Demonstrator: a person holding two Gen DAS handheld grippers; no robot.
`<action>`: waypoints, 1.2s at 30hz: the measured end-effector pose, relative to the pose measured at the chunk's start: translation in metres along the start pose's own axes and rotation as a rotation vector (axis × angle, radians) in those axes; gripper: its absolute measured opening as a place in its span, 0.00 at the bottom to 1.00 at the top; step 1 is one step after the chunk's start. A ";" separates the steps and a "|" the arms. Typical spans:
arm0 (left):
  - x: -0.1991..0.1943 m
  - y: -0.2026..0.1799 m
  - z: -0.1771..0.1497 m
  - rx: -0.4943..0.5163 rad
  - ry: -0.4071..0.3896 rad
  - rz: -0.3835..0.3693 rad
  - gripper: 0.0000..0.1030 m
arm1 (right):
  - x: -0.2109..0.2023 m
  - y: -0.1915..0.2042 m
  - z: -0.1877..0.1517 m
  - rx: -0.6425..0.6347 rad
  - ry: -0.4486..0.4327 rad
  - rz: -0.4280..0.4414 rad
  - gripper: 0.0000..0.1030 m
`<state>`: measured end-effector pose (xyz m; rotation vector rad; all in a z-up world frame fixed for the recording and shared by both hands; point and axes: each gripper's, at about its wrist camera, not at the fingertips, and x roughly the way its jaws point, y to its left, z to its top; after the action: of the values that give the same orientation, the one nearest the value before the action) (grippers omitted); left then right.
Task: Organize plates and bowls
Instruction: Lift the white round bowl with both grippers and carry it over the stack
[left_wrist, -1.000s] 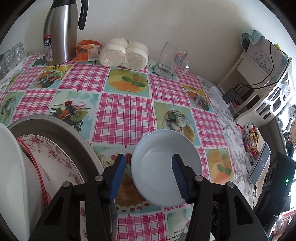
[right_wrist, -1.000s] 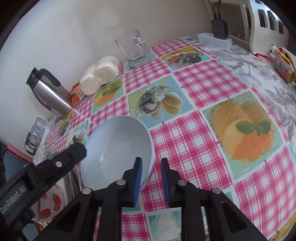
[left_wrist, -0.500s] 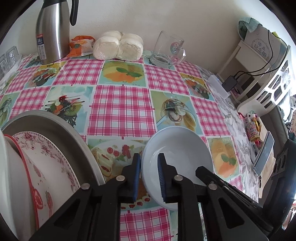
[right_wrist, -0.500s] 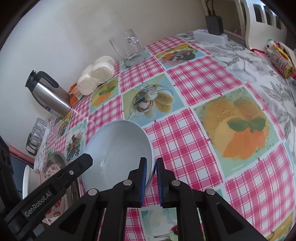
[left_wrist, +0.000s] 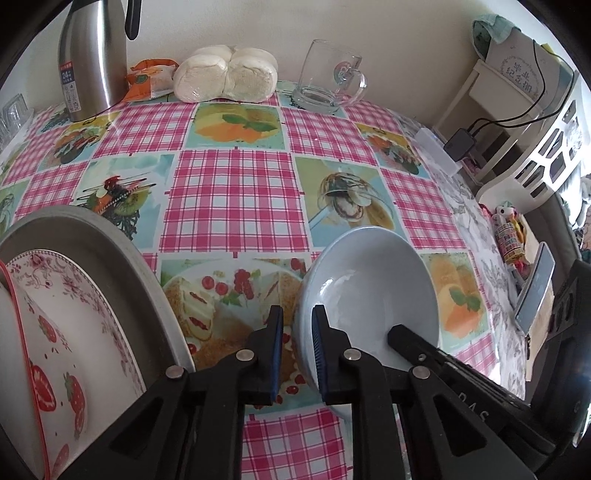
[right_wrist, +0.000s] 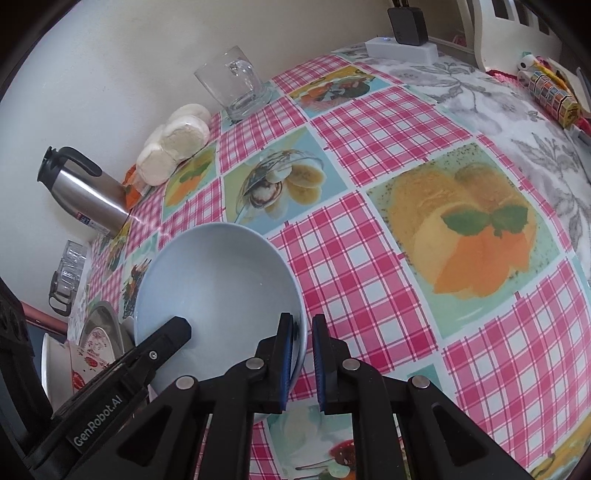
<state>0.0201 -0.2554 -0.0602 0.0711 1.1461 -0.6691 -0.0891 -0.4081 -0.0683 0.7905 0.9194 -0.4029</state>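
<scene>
Bowl (left_wrist: 373, 291) first: pale blue, tilted up off the checked tablecloth (left_wrist: 229, 192), and I've got it pinched from both sides. To its left, a big grey metal basin (left_wrist: 122, 269) leans with a floral strawberry plate (left_wrist: 55, 314) stacked inside; that looks like where this bowl belongs, I'd judge. My left gripper (left_wrist: 297, 347) has its fingers narrowed onto the bowl's left rim, one pad inside, one outside. My right gripper (right_wrist: 303, 354) does the same on the opposite rim, pads close around the wall. To do this well, I want both wrists moving together and level, so the bowl doesn't twist out of either pinch. Room is good: open cloth ahead, with the steel flask (left_wrist: 92, 59), wrapped buns (left_wrist: 225, 77) and glass mug (left_wrist: 325, 77) well back by the wall. The basin's rim, just beside my left fingers, is the edge to clear.
</scene>
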 end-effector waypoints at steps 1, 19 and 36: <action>-0.001 -0.001 0.001 0.001 -0.001 0.000 0.15 | 0.000 0.000 0.000 0.001 0.004 0.005 0.11; -0.035 -0.001 0.009 -0.027 -0.039 -0.060 0.15 | -0.036 0.017 0.007 -0.013 -0.041 0.005 0.12; -0.130 0.041 0.017 -0.111 -0.211 -0.134 0.15 | -0.107 0.104 0.003 -0.151 -0.199 0.077 0.12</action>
<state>0.0243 -0.1699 0.0475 -0.1683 0.9878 -0.7123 -0.0828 -0.3440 0.0658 0.6331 0.7223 -0.3334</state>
